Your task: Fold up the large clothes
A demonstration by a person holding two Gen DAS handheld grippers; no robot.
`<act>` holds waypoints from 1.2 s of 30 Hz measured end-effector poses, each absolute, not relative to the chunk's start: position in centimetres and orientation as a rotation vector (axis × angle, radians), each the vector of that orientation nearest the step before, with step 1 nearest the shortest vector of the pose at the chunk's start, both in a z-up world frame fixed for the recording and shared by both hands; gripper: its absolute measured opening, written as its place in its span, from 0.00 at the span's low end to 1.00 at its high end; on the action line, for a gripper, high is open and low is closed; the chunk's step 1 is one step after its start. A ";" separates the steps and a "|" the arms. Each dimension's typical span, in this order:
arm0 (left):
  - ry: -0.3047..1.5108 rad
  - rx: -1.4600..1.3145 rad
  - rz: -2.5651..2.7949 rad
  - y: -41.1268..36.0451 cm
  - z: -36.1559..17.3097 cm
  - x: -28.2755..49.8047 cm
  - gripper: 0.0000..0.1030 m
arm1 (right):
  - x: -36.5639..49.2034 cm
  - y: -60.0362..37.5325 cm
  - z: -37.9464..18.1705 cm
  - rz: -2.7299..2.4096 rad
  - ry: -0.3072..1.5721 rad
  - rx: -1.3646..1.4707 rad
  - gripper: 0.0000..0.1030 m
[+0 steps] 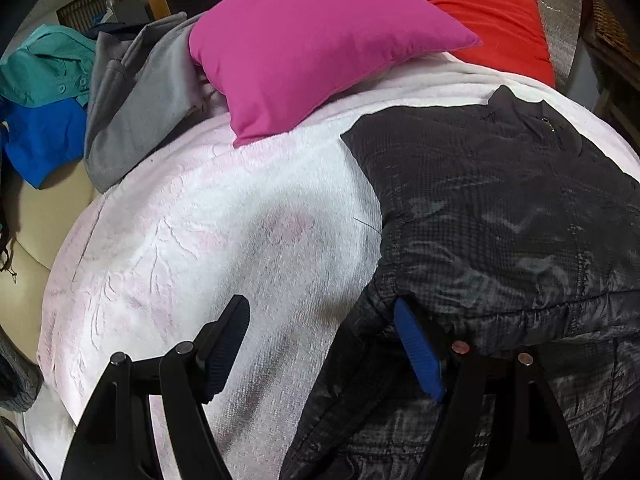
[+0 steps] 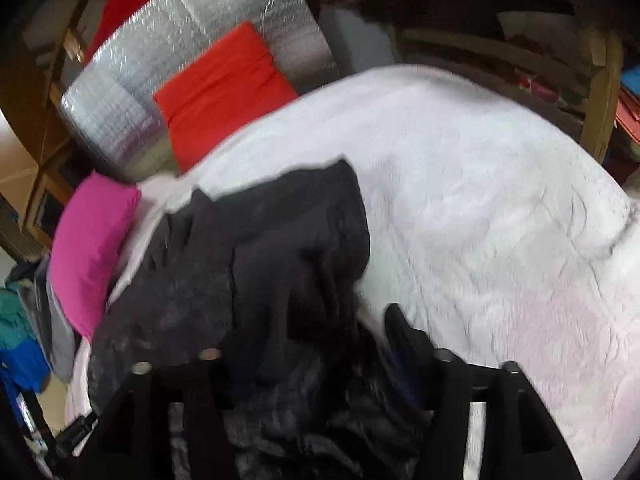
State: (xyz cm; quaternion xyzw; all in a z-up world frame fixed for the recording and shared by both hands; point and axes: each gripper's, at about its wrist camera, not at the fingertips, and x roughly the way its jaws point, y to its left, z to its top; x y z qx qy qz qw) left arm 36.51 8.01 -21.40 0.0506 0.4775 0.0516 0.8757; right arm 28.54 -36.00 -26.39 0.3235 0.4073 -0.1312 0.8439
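A black quilted jacket [image 1: 500, 208] lies spread on the right half of the white blanket [image 1: 224, 232], collar toward the far side. My left gripper [image 1: 322, 344] hovers at the jacket's near left edge. It is open: the blue pad [image 1: 418, 354] of one finger rests against a fold of the sleeve, while the other finger [image 1: 226, 340] stands over bare blanket. In the blurred right wrist view the jacket [image 2: 260, 256] is bunched up, and my right gripper [image 2: 304, 340] stands wide with dark fabric heaped between its jaws. Only its right finger [image 2: 404, 332] shows; the other is hidden by cloth.
A magenta pillow [image 1: 312, 48] and a red cushion [image 1: 496, 24] lie at the head of the bed against a silver foil panel [image 2: 168, 60]. Grey [image 1: 140, 108], teal [image 1: 44, 64] and blue [image 1: 40, 140] garments are piled at the far left. Wooden shelves [image 2: 520, 40] stand beyond the bed's right side.
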 end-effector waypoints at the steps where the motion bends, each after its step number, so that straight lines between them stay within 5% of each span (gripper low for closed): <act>1: 0.993 0.108 0.108 8.0 -21.3 36.5 0.73 | 28.9 -36.4 -26.5 -0.271 0.856 0.695 0.70; 9: 0.981 0.151 0.105 7.6 -21.3 36.8 0.73 | 34.3 -35.0 -30.7 -0.190 0.955 0.728 0.70; 19: 0.988 0.071 0.068 8.3 -19.5 36.8 0.73 | 34.0 -33.8 -29.5 -0.230 0.931 0.603 0.33; 24: 0.903 -0.115 0.001 10.3 -17.2 36.3 0.79 | 34.1 -33.3 -29.5 -0.239 0.942 0.563 0.32; 34: 1.054 -0.280 -0.096 8.2 -22.8 41.1 0.79 | 33.3 -33.8 -29.8 -0.229 0.944 0.588 0.30; 36: 1.027 -0.239 -0.096 7.3 -22.4 40.9 0.72 | 32.9 -33.8 -29.2 -0.226 0.929 0.597 0.28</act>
